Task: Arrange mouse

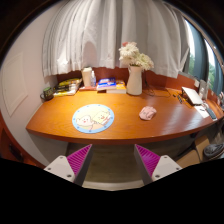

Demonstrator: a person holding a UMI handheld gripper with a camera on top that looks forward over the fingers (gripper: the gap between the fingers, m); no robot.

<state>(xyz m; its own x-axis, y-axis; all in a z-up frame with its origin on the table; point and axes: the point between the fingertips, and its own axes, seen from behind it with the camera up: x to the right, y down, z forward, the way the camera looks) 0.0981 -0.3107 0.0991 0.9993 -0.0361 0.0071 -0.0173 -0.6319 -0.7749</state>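
White curtains hung behind the curved wooden counter [130,125], where a white vase of flowers [134,72] stood near the back. My claw [113,160] was wide open and held nothing, its purple pads [80,157] short of the counter's front edge. The mouse [148,113], pale and rounded, lay on the wood beyond my right finger, apart from a round patterned mouse pad [93,119] to its left. I held the claw level, facing the counter.
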